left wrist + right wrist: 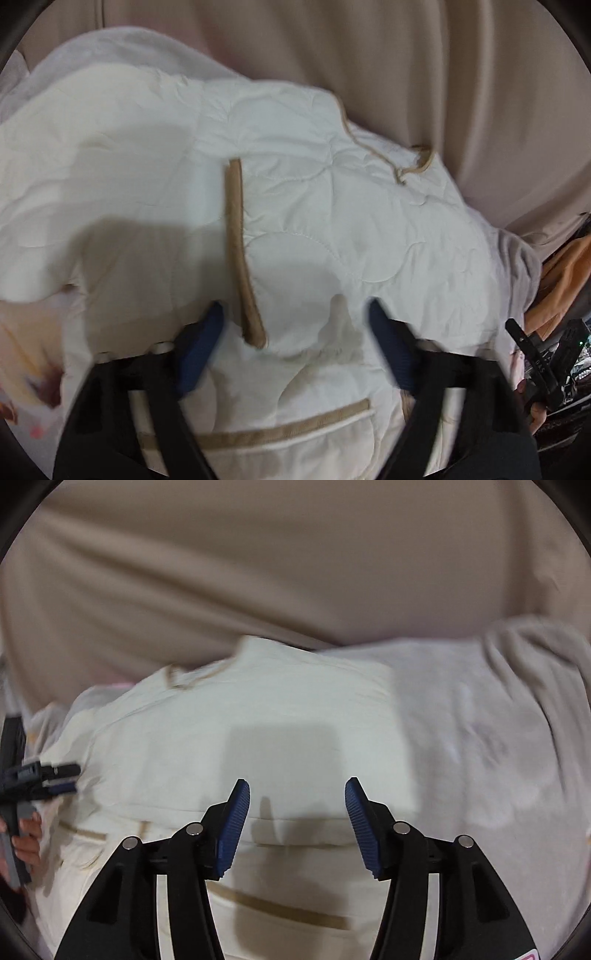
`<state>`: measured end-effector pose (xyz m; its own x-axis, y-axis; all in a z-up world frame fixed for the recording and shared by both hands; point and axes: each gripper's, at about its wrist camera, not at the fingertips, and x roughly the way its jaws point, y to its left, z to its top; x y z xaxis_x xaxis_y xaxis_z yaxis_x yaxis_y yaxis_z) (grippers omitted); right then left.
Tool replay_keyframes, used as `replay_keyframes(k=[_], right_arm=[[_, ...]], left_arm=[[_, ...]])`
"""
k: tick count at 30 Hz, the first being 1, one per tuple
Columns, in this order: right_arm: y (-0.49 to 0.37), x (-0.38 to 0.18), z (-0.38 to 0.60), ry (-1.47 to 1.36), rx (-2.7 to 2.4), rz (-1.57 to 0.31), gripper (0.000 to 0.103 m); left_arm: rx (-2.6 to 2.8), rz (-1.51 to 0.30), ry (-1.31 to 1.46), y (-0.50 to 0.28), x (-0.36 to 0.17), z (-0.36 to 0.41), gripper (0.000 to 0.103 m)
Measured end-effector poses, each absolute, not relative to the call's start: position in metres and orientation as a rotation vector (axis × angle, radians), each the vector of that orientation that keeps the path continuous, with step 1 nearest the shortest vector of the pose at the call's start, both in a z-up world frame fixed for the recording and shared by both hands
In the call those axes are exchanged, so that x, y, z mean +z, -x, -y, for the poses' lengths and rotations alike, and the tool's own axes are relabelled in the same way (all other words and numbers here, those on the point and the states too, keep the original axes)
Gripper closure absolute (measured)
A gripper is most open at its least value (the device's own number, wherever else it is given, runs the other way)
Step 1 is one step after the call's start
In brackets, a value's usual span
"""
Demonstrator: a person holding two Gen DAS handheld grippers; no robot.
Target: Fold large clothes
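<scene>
Two grippers tilt down over the jacket (pixel 332 221), which lies on a pale blanket (pixel 480 720). We see the left gripper (pixel 295 325) spread over a tan strip (pixel 236 236), pinching nothing. The right gripper (pixel 297 801) is also spread and empty. The strip runs away from the left gripper.

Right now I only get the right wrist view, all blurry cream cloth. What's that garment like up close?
Observer: The left wrist view shows the cream garment is quilted, with curved stitching.
Operator: Any markings on it?
Observer: A tan strip runs down its middle and ends between the open left tongs.
Operator: Anything else nearby?
Observer: An orange cloth lies past the garment, at that view's right edge.
</scene>
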<state>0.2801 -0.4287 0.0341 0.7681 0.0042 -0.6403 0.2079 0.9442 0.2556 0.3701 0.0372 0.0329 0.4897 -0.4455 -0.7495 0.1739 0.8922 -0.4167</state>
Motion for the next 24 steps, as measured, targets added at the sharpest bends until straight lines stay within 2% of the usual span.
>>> replay_keyframes(k=[1, 2, 3, 4, 5, 6, 9, 11, 13, 16, 19, 22, 24], right_arm=[[-0.283, 0.027, 0.441, -0.364, -0.126, -0.71, 0.048], [-0.287, 0.02, 0.45, -0.396, -0.131, -0.728, 0.048], [-0.292, 0.015, 0.455, -0.425, -0.127, -0.74, 0.049], [-0.296, 0.013, 0.458, -0.441, -0.127, -0.74, 0.052], [-0.298, 0.014, 0.458, -0.435, -0.132, -0.737, 0.072], [-0.3, 0.019, 0.45, -0.42, -0.125, -0.734, 0.097], [-0.279, 0.059, 0.442, -0.437, -0.028, -0.553, 0.099], [-0.263, 0.078, 0.433, -0.391, -0.005, -0.454, 0.1], [-0.274, 0.063, 0.431, -0.354, -0.043, -0.515, 0.1], [-0.315, -0.003, 0.439, -0.338, -0.125, -0.795, 0.101], [-0.307, 0.015, 0.435, -0.315, -0.17, -0.756, 0.102], [-0.287, 0.062, 0.419, -0.285, -0.188, -0.61, 0.097], [-0.292, 0.082, 0.399, -0.299, -0.104, -0.578, 0.094]], left_arm=[[-0.381, -1.008, 0.296, -0.374, 0.029, -0.032, 0.068], [-0.37, -1.005, 0.288, -0.376, 0.029, -0.03, 0.074], [-0.364, -0.987, 0.277, -0.377, 0.032, -0.028, 0.086], [-0.358, -0.965, 0.265, -0.377, 0.037, -0.029, 0.093], [-0.351, -0.93, 0.249, -0.376, 0.046, -0.03, 0.094], [-0.343, -0.882, 0.232, -0.373, 0.059, -0.032, 0.095], [-0.342, -0.723, 0.221, -0.36, 0.101, -0.047, 0.095], [-0.319, -0.685, 0.21, -0.359, 0.108, -0.053, 0.095], [-0.276, -0.735, 0.179, -0.371, 0.088, -0.053, 0.095], [-0.251, -0.893, 0.154, -0.394, 0.029, -0.045, 0.095], [-0.23, -0.848, 0.11, -0.391, 0.021, -0.038, 0.094], [-0.219, -0.84, 0.089, -0.392, 0.022, -0.036, 0.093], [-0.211, -0.822, 0.084, -0.391, 0.02, -0.035, 0.093]])
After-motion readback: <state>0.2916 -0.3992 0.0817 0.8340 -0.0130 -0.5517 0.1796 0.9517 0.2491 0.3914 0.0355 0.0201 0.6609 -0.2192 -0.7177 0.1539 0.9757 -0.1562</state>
